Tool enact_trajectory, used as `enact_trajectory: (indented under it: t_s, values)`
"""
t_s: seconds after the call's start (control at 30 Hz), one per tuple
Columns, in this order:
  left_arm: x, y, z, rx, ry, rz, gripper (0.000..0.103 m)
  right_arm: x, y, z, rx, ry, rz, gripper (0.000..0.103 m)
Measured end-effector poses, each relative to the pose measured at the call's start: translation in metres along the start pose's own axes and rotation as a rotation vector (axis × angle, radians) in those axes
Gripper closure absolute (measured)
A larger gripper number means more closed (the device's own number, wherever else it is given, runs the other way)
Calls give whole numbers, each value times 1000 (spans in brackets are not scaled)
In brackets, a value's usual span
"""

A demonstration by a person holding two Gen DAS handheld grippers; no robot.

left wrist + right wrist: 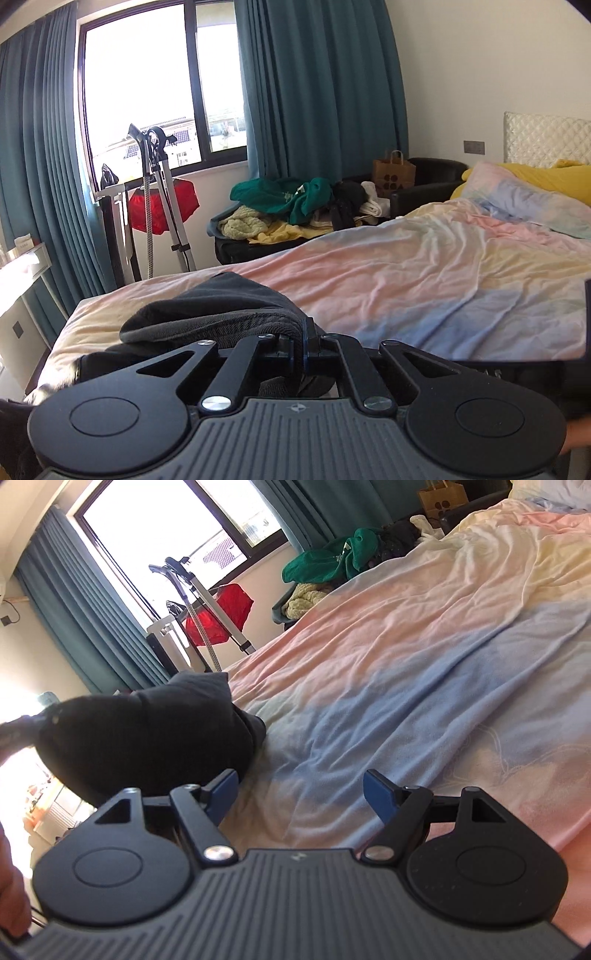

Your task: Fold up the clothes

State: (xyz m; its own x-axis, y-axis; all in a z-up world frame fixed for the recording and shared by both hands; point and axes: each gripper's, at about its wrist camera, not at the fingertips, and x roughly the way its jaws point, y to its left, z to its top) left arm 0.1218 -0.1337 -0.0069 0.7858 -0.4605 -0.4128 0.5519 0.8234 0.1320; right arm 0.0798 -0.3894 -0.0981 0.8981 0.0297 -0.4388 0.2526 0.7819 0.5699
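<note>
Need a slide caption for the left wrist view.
Left gripper shut on dark garment above pastel bedsheet; laundry pile by the window.

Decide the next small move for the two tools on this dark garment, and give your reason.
Probably bring the right tool across to pinch a free edge of the dark garment. The left tool is shut on a bunched fold of it, while the right one is open over the bedsheet, holding nothing.

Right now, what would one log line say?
left gripper: shut on dark garment | right gripper: open, empty | bed
</note>
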Motion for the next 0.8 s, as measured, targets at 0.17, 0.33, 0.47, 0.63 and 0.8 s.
enact_trajectory:
  t_s: [0.17,0.33,0.47,0.63,0.8]
  values:
    - [-50,12,-63,-123,42,-19,99,-31,6,3,1,-30,30,25]
    - [-66,33,-102,-279,63,-22,99,-45,31,1,-87,11,112,25]
    - [-66,49,-103,-333,23,-51,98,-27,80,12,-205,72,195,26]
    - [-55,69,-117,-440,36,-66,97,42,167,35,-310,171,228,26]
    - [-47,82,-118,-506,6,-98,97,137,255,39,-475,277,216,27]
